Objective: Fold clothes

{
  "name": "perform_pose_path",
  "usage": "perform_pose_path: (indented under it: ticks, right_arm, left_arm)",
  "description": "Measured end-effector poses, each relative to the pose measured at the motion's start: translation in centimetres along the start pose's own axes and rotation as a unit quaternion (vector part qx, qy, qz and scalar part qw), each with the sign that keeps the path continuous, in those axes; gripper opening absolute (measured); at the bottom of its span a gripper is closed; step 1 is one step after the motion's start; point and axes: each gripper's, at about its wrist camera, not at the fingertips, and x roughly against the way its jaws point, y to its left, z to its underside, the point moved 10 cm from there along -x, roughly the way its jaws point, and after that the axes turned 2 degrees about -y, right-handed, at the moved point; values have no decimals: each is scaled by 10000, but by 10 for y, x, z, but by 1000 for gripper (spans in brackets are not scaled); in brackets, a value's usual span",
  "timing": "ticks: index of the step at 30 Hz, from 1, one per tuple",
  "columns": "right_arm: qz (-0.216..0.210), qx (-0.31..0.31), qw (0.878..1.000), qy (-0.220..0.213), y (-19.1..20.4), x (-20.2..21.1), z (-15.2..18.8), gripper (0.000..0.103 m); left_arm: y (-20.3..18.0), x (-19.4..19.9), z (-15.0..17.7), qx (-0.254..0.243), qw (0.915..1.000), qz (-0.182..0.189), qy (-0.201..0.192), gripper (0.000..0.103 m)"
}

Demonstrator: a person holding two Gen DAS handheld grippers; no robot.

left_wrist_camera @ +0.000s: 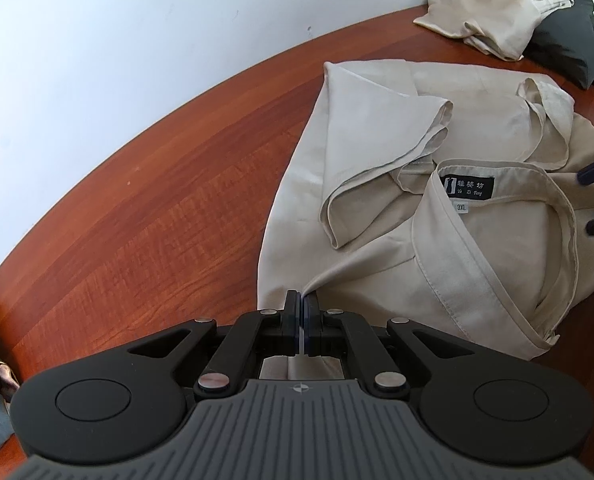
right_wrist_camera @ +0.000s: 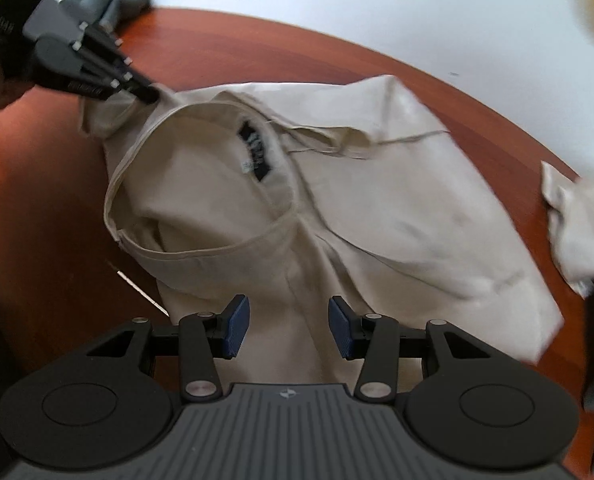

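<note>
Your left gripper [left_wrist_camera: 301, 304] is clamped tight on a pinch of the beige shirt [left_wrist_camera: 437, 240], at the fabric's near edge beside the open collar. That shirt lies spread on the reddish wooden table [left_wrist_camera: 157, 200], one short sleeve [left_wrist_camera: 385, 152] folded over onto its body and the black neck label [left_wrist_camera: 468, 186] facing up inside the collar. Your right gripper [right_wrist_camera: 289, 328] hangs just above the shirt's near part, its blue pads [right_wrist_camera: 239, 328] standing apart with nothing pinched between them. Farther off along the table, near the white wall [left_wrist_camera: 137, 40], sit a crumpled cream garment [left_wrist_camera: 481, 16] and a dark one [left_wrist_camera: 573, 36], touching each other.
</note>
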Motion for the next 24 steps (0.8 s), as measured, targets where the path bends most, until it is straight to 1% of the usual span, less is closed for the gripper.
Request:
perform_pose_path:
  ticks: [4, 9, 11, 12, 13, 15, 20, 23, 24]
  right_arm:
    - [-77, 243, 9996, 131, -1, -20, -5, 50]
    - [-124, 264, 9994, 160, -10, -31, -9, 50]
    - [-249, 229, 9994, 103, -11, -33, -11, 36]
    - [-301, 215, 9993, 81, -10, -33, -12, 23]
    - [-344, 203, 9992, 63, -10, -34, -13, 13]
    - [-381, 146, 9992, 22, -10, -31, -14, 6]
    - [-462, -61, 9988, -176, -8, -16, -18, 3]
    - [-547, -283, 9974, -365, -6, 4, -20, 3]
    - [-633, -381, 9963, -429, -6, 13, -21, 3]
  left_arm:
    - [0, -2, 1, 17, 10000, -2, 48, 2]
    - [0, -5, 4, 18, 9999, 29, 126, 2]
    - [-1, -7, 6, -5, 9999, 28, 167, 2]
    - [-1, -8, 7, -20, 9998, 24, 201, 2]
    - [-2, -9, 9, -31, 9997, 22, 233, 2]
    - [-3, -9, 9, -39, 9997, 21, 235, 2]
    - [-1, 3, 10, 39, 9999, -48, 121, 2]
    - [1, 17, 13, 100, 9999, -108, 45, 2]
    - [2, 23, 15, 111, 9998, -137, 21, 2]
